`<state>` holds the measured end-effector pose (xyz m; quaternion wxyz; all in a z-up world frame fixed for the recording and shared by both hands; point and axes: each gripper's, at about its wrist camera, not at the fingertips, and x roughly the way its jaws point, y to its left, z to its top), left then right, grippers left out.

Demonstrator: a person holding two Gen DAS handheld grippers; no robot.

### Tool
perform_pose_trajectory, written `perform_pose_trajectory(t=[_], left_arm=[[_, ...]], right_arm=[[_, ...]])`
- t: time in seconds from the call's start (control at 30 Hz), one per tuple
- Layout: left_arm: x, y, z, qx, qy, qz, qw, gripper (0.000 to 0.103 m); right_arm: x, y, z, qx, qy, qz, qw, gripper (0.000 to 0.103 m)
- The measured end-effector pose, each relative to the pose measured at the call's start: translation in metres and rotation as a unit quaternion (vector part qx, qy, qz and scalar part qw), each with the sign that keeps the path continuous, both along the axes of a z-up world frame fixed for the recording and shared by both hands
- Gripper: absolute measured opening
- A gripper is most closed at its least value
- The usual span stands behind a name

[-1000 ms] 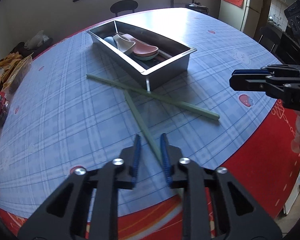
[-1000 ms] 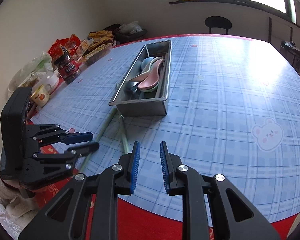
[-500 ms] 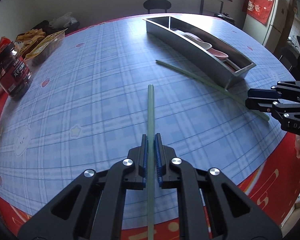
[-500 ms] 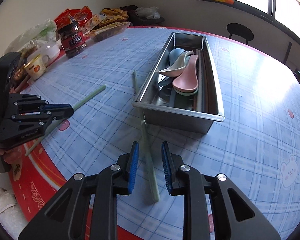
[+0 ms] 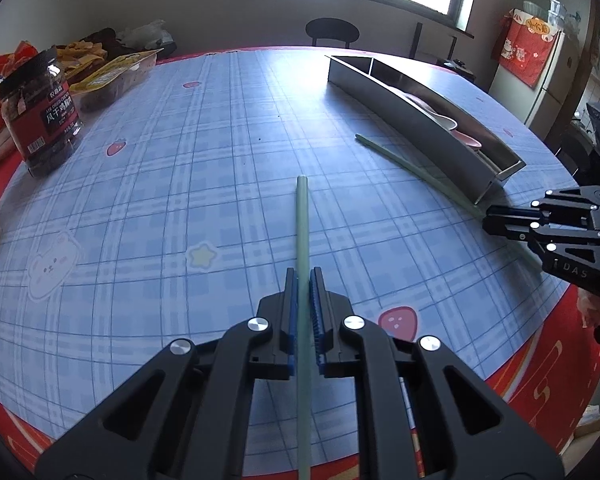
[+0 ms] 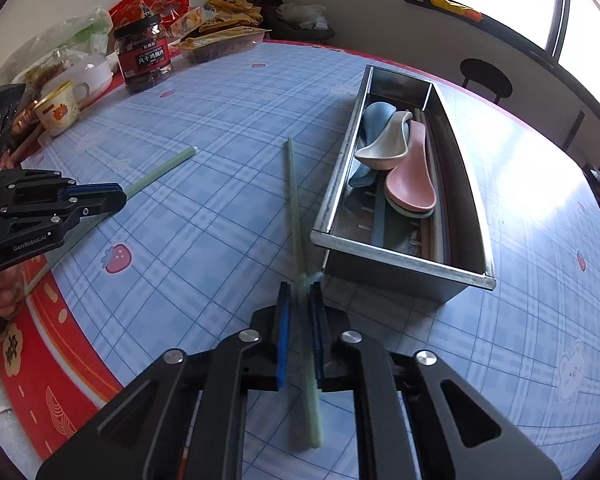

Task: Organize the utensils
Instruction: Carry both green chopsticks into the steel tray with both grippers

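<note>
A: Holding one green chopstick in each tool. My left gripper (image 5: 304, 280) is clamped down on the left chopstick (image 5: 302, 224), its far end out over the checked tablecloth (image 5: 172, 168). My right gripper (image 6: 299, 294) is pinched on the right chopstick (image 6: 293, 200), which lies just beside the steel tray (image 6: 400, 270) and along its long wall.

B: How do they handle?

A: Light, stiff and thin, I'd judge, and probably smooth, so they may swivel between the pads. Both grips sit toward the near end, leaving a long stretch out front. A hold closer to the middle should steady them for the tray, where the spoons (image 6: 404, 168) already lie.

B: Any writing you can read?

A: The jar (image 6: 145, 56) has a red label with Chinese characters; I can't read the small print. From the right wrist view, the left tool's body reads "GenRobot.AI". From the left wrist view, the right one shows "DAS".
</note>
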<state>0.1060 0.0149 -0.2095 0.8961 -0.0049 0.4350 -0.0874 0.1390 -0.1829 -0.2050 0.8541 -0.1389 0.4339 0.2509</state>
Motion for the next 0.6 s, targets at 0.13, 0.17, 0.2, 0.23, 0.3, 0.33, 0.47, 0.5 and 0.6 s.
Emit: perform_pose_trajectory(t=[0.13, 0.17, 0.2, 0.23, 0.3, 0.33, 0.47, 0.5, 0.6], left_arm=[[0.0, 0.012, -0.001, -0.036, 0.001, 0.012, 0.9993, 0.011], [-0.003, 0.016, 0.001, -0.048, -0.005, 0.016, 0.9987, 0.011], [-0.005, 0.02, 0.002, -0.061, -0.013, 0.02, 0.9979, 0.011], [-0.008, 0.024, 0.004, -0.071, -0.02, 0.025, 0.9969, 0.011], [-0.014, 0.035, 0.008, -0.1, -0.037, 0.038, 0.9936, 0.011], [-0.015, 0.04, 0.008, -0.111, -0.041, 0.046, 0.992, 0.011], [-0.021, 0.052, 0.011, -0.137, -0.056, 0.068, 0.9867, 0.011], [-0.022, 0.053, 0.012, -0.14, -0.06, 0.071, 0.9858, 0.011], [-0.023, 0.059, 0.014, -0.154, -0.067, 0.085, 0.9821, 0.011]], right_arm=[[-0.001, 0.007, 0.001, -0.001, -0.003, 0.001, 1.0, 0.006], [-0.002, 0.007, 0.001, 0.007, 0.001, 0.003, 1.0, 0.006], [-0.004, 0.008, 0.003, 0.015, -0.002, 0.005, 1.0, 0.006], [-0.007, 0.009, 0.007, 0.026, -0.01, 0.01, 1.0, 0.006], [-0.011, 0.009, 0.016, 0.054, -0.02, 0.014, 0.998, 0.006], [-0.013, 0.008, 0.023, 0.075, -0.025, 0.015, 0.997, 0.006], [-0.011, 0.007, 0.045, 0.129, -0.049, 0.018, 0.99, 0.006], [-0.009, 0.005, 0.051, 0.143, -0.056, 0.018, 0.988, 0.006], [0.006, -0.003, 0.063, 0.172, -0.077, 0.005, 0.982, 0.006]])
